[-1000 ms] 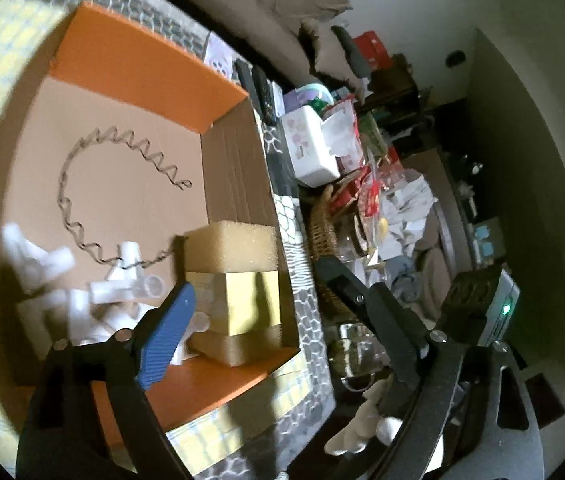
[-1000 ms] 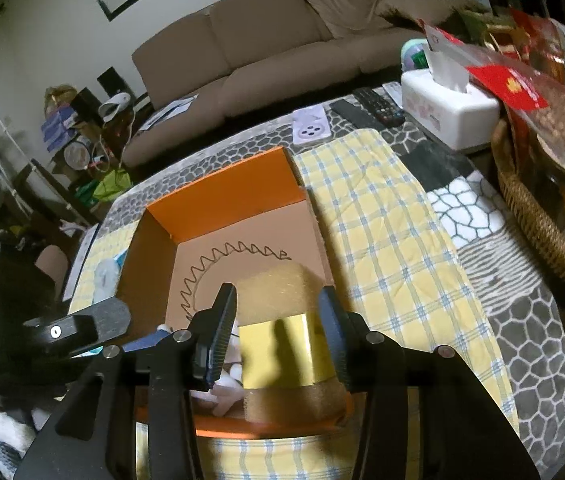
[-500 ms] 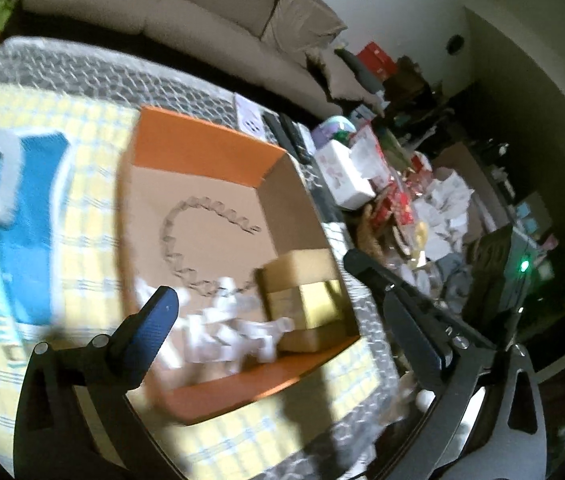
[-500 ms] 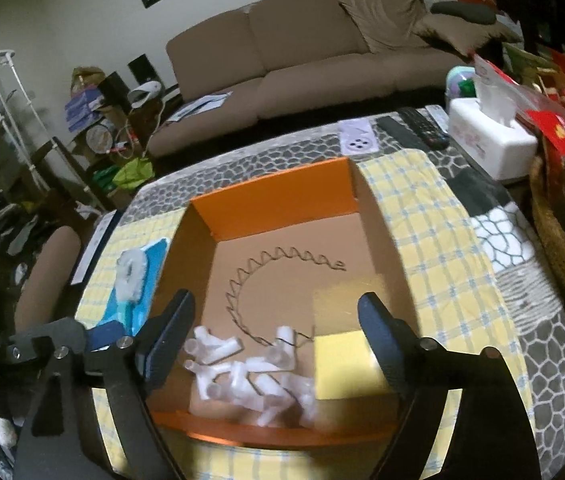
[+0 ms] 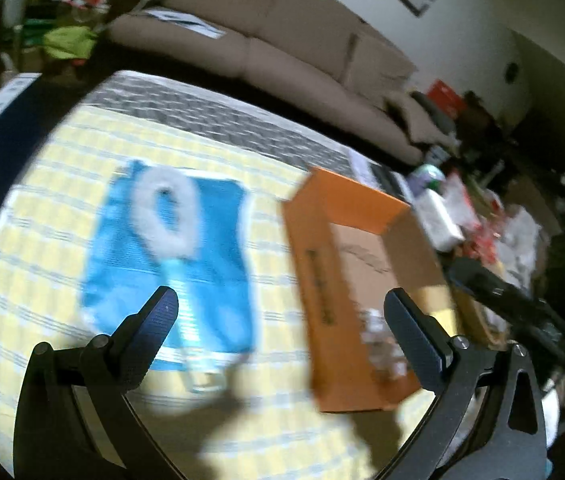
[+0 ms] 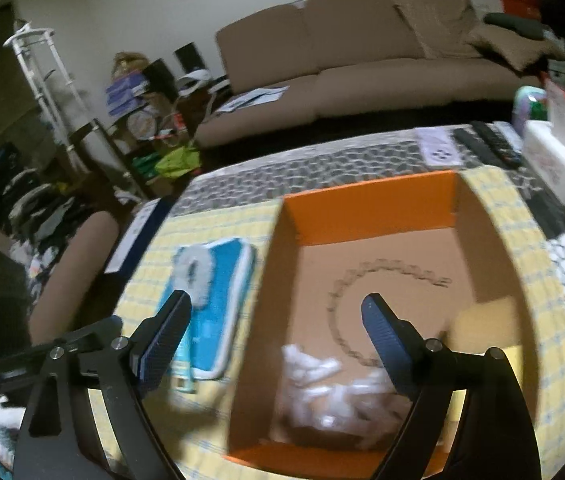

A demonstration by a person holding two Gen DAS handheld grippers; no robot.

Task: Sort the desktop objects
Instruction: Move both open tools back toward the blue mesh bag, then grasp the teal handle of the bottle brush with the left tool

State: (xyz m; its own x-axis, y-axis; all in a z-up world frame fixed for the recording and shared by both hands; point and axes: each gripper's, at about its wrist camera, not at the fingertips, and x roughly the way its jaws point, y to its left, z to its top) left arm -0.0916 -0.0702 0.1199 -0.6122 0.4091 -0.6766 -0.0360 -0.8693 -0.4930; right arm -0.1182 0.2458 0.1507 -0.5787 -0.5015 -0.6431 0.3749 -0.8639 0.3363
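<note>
An orange cardboard box (image 6: pixel 370 212) stands on the yellow checked tablecloth. In it lie white pipe fittings (image 6: pixel 322 384), a coiled wire (image 6: pixel 362 292) and a yellow sponge (image 6: pixel 482 320). My right gripper (image 6: pixel 276 304) hovers open over the box's left wall, with nothing between its fingers. Left of the box lies a blue cloth (image 5: pixel 218 248) with a white fluffy brush (image 5: pixel 166 216) on it. My left gripper (image 5: pixel 278 304) hangs open above the gap between cloth and box (image 5: pixel 322 280), holding nothing. This view is blurred.
A white tissue box (image 6: pixel 554 168), remote controls (image 6: pixel 486 148) and a small white device (image 6: pixel 438 152) sit at the table's far right. A brown sofa (image 6: pixel 362 60) stands behind the table. Clutter and a chair crowd the left side.
The right gripper opened and let go of the yellow sponge, which now lies in the box. Both grippers drew back and swung left, so the blue cloth came into view.
</note>
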